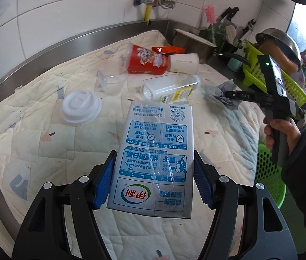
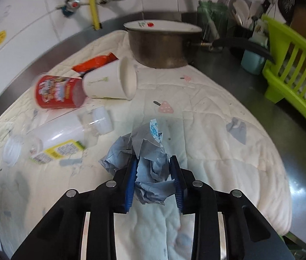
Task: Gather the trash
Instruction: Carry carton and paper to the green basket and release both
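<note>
My left gripper (image 1: pixel 154 169) is shut on a grey-and-blue milk carton (image 1: pixel 155 151) and holds it above the quilted mat (image 1: pixel 44 151). My right gripper (image 2: pixel 153 162) is shut on a crumpled blue-grey paper wad (image 2: pixel 150 166), also seen in the left wrist view (image 1: pixel 224 95). On the mat lie a white lid (image 1: pixel 81 106), a clear plastic cup (image 1: pixel 111 82), a clear bottle with a yellow label (image 1: pixel 170 86) (image 2: pixel 61 134), a red printed cup (image 1: pixel 146 60) (image 2: pixel 57 91), a white paper cup (image 1: pixel 183 63) (image 2: pixel 111 82) and an orange wrapper (image 1: pixel 168 49) (image 2: pixel 94 64).
A metal pot (image 2: pixel 163 47) with a plate on it stands at the mat's far edge. A lime green dish rack (image 2: pixel 294 69) stands at the right. A green perforated basket (image 1: pixel 268 173) sits low at the right. The tiled wall with taps (image 1: pixel 153 0) is behind.
</note>
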Tool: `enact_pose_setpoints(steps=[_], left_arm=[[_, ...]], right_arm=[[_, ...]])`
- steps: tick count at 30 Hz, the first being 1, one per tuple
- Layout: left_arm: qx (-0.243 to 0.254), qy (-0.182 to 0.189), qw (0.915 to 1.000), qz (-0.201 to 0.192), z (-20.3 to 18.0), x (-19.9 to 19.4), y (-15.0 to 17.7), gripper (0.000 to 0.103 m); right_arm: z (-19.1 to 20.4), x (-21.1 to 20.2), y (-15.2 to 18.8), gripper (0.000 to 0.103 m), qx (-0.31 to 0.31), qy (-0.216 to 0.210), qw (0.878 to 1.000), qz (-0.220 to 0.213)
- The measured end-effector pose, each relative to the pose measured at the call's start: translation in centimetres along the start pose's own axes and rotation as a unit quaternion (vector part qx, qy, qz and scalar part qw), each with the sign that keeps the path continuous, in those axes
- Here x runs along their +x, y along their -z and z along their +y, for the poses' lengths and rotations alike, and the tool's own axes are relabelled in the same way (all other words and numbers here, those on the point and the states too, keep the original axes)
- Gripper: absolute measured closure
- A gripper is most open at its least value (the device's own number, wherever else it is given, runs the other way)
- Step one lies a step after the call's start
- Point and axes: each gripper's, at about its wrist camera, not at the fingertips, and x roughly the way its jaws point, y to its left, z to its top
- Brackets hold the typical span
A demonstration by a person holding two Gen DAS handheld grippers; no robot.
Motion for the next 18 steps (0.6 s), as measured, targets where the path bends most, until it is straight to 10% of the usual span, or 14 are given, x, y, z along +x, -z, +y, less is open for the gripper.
enact_pose_setpoints(steps=[18], left_arm=[[0.084, 0.092, 0.9922, 0.01, -11.9, 0.0, 2.4, 0.038]], right_arm=[[-7.3, -14.0, 15.2, 0.071, 0.041, 0.084, 0.995, -0.023]])
